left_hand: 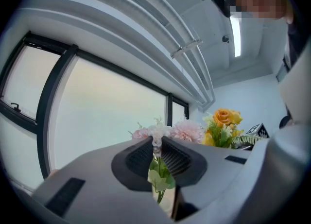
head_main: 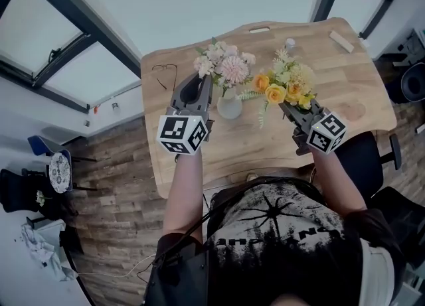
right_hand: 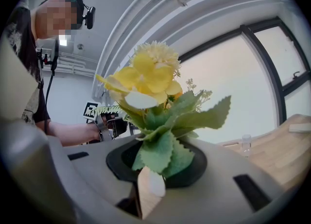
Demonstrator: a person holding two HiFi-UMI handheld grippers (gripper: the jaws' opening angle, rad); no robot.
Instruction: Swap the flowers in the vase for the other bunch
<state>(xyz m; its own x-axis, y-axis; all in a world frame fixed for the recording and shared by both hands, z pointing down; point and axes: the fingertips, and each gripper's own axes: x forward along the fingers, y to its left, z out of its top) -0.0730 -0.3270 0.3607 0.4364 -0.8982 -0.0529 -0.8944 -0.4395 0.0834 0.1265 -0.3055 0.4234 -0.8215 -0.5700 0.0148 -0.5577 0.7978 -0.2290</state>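
The left gripper [head_main: 204, 85] is clamped on the stems of the pink bunch [head_main: 224, 66], whose blooms stand over the glass vase [head_main: 230, 107] at mid-table [head_main: 345, 105]. At the vase's three o'clock, the right gripper [head_main: 287, 107] grasps the yellow bunch [head_main: 285, 85] by its stems.

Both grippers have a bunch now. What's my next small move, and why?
Probably raise the left gripper straight up: its pink bunch seems to reach into the vase, and the right gripper holds the yellow bunch beside it.
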